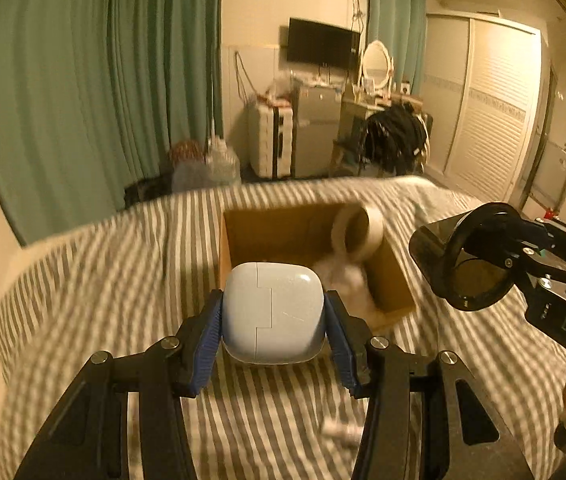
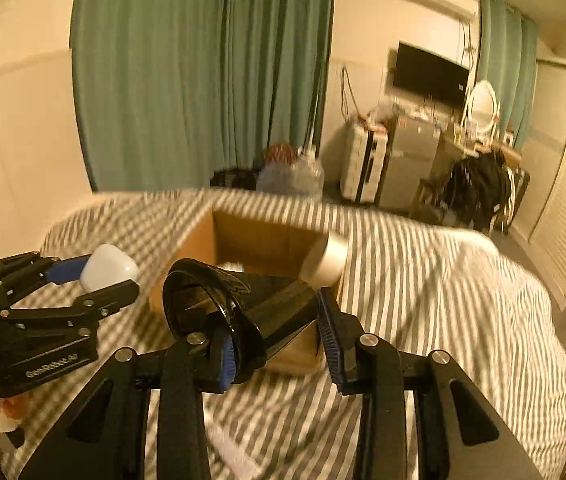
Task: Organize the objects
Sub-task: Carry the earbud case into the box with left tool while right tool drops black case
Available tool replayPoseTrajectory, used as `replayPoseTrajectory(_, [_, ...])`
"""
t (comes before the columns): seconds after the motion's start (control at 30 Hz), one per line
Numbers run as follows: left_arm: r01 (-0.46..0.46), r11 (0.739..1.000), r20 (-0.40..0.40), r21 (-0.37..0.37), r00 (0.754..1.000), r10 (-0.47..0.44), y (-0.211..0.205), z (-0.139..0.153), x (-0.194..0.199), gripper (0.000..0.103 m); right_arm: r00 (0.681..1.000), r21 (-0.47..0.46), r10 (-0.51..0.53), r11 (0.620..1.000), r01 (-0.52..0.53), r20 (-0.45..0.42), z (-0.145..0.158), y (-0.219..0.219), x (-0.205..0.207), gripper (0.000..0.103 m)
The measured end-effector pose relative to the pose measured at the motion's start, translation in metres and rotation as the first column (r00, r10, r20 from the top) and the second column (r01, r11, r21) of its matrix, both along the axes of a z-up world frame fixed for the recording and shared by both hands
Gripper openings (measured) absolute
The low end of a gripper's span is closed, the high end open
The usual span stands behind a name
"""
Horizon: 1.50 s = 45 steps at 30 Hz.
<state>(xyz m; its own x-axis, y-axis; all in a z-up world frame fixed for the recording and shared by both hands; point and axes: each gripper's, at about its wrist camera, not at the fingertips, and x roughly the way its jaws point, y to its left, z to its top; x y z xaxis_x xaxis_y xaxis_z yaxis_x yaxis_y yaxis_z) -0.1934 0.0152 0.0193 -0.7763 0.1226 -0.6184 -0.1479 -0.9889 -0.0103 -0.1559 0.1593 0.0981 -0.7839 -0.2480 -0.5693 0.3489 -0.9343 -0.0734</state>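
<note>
My left gripper is shut on a pale blue rounded case and holds it above the striped bed, just in front of an open cardboard box. My right gripper is shut on a pair of black sunglasses, held near the box's front right side; the sunglasses also show in the left wrist view. A roll of white tape leans on the box's right wall, with something white inside the box. The left gripper with the case shows at the left of the right wrist view.
The box sits on a bed with a grey-and-white striped cover. Beyond the bed's far edge are green curtains, a white suitcase, a small fridge, a chair with dark clothes and a louvred wardrobe.
</note>
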Motion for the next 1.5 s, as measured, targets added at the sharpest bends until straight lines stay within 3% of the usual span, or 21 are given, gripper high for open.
replayPoseTrajectory(0.13, [-0.003, 1.0, -0.029, 0.003, 1.0, 0.003, 0.002, 0.015, -0.046, 0.05, 0.999, -0.003, 0.001, 1.0, -0.001, -0.035, 0.018, -0.01, -0.034, 0.035])
replayPoseTrajectory(0.27, [0.015, 1.0, -0.025, 0.001, 1.0, -0.015, 0.004, 0.007, -0.087, 0.05, 1.0, -0.001, -0.009, 1.0, 0.009, -0.015, 0.008, -0.019, -0.088, 0.035])
replayPoseTrajectory(0.47, [0.05, 0.999, 0.053, -0.019, 0.997, -0.049, 0.01, -0.046, -0.135, 0.05, 0.997, 0.011, -0.039, 0.999, 0.039, 0.071, -0.039, -0.021, -0.157, 0.035])
replayPoseTrajectory(0.67, [0.066, 0.997, 0.124, -0.038, 0.99, -0.06, 0.015, -0.087, -0.153, 0.05, 0.991, 0.049, -0.03, 0.999, 0.024, 0.132, -0.08, -0.029, -0.187, 0.035])
replayPoseTrajectory(0.93, [0.071, 0.997, 0.133, -0.038, 0.989, -0.066, 0.016, -0.094, -0.141, 0.051, 0.982, 0.007, -0.004, 1.0, 0.003, 0.189, -0.088, -0.027, -0.189, 0.038])
replayPoseTrajectory(1.0, [0.071, 0.996, 0.134, -0.046, 0.989, -0.065, 0.016, -0.092, -0.137, 0.052, 0.979, 0.003, -0.003, 1.0, 0.002, 0.204, -0.086, -0.027, -0.186, 0.054])
replayPoseTrajectory(1.07, [0.073, 0.996, 0.14, -0.054, 0.988, -0.065, 0.016, -0.087, -0.131, 0.052, 0.98, -0.011, -0.007, 1.0, 0.009, 0.197, -0.079, -0.026, -0.179, 0.063])
replayPoseTrajectory(1.13, [0.064, 0.997, 0.129, -0.053, 0.99, -0.057, 0.015, -0.079, -0.123, 0.06, 0.983, -0.023, -0.012, 1.0, 0.017, 0.183, -0.069, -0.026, -0.173, 0.067])
replayPoseTrajectory(1.2, [0.051, 0.998, 0.098, -0.04, 0.994, -0.047, 0.011, -0.068, -0.114, 0.082, 0.986, -0.048, -0.013, 0.999, 0.022, 0.166, -0.055, -0.023, -0.164, 0.078])
replayPoseTrajectory(1.5, [0.014, 1.0, -0.028, 0.019, 1.0, -0.013, -0.011, 0.006, -0.057, 0.097, 0.999, -0.076, 0.001, 0.997, 0.002, 0.037, 0.019, -0.014, -0.095, 0.079])
